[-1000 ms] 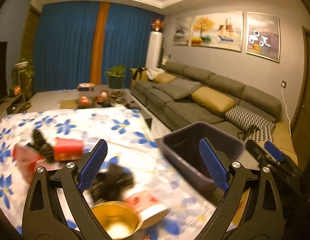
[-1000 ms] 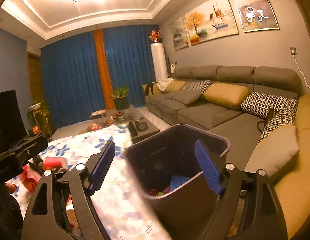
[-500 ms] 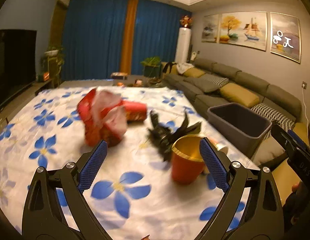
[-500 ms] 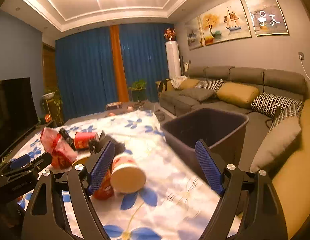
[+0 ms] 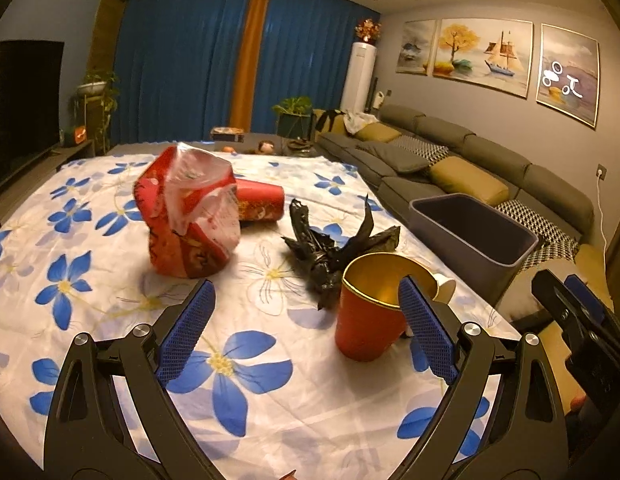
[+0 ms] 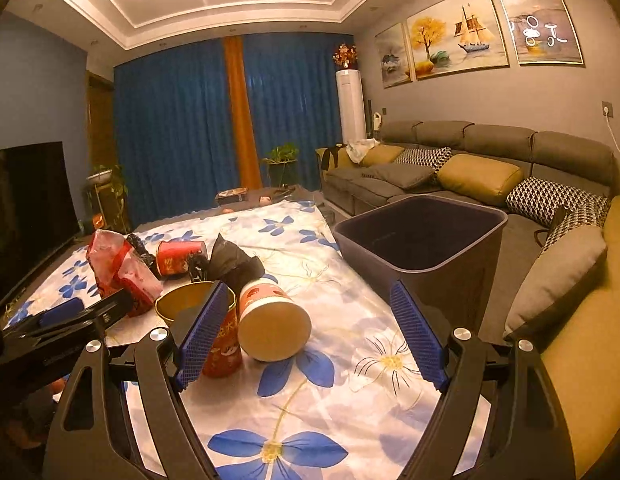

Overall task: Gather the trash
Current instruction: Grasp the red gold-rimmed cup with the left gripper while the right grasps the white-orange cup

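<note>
Trash lies on a flowered tablecloth (image 5: 110, 320). A crumpled red and clear bag (image 5: 188, 216) stands at the middle, a red cup on its side (image 5: 260, 202) behind it, a black plastic scrap (image 5: 334, 246) to the right. An upright red cup with gold inside (image 5: 370, 308) stands just ahead of my right finger. A tipped paper cup (image 6: 274, 322) lies beside it. A dark grey bin (image 5: 474, 236), also in the right wrist view (image 6: 422, 240), stands at the table's right edge. My left gripper (image 5: 304, 334) is open and empty. My right gripper (image 6: 310, 330) is open and empty, near the tipped cup.
A grey sofa (image 5: 450, 160) with yellow and patterned cushions runs along the right wall behind the bin. A TV (image 6: 26, 200) stands at the left. A low table (image 5: 262, 140) with small items and a plant lies beyond the far edge of the cloth.
Both grippers have swung left, away from the bin and toward the trash on the table. They stay open and empty throughout.
</note>
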The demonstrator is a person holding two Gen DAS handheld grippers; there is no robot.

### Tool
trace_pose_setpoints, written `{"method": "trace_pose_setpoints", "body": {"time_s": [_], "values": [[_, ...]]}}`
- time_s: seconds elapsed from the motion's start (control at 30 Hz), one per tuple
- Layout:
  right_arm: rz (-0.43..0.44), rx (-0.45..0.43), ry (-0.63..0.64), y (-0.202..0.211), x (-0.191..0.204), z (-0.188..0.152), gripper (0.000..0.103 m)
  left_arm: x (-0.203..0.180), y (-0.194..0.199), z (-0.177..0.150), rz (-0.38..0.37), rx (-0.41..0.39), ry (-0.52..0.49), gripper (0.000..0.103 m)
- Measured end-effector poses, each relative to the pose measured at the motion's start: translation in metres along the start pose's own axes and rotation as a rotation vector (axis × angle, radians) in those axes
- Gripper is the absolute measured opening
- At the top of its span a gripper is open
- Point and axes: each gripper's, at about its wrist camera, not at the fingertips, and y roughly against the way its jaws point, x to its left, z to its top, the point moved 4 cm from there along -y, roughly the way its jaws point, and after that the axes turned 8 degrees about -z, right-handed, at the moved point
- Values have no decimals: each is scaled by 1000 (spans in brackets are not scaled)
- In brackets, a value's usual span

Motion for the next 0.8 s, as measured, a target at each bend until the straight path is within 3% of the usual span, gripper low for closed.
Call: {"method": "trace_pose_setpoints", "body": {"time_s": [0.13, 0.37, 0.47, 0.53, 0.8], "values": [[3, 9, 4, -4, 1, -2, 81, 2, -20, 4, -46, 47, 31, 72], [11, 35, 6, -15, 2, -4, 81, -2, -54, -1, -115, 162, 40, 52], [16, 44, 8, -18, 3, -6, 81, -3, -60, -5, -120, 190, 30, 33], [23, 54, 7, -21, 3, -6, 81, -3, -60, -9, -137, 193, 35, 14], [65, 113, 10, -34, 15, -16, 77, 9, -41, -13, -129, 130, 64, 8]]}}
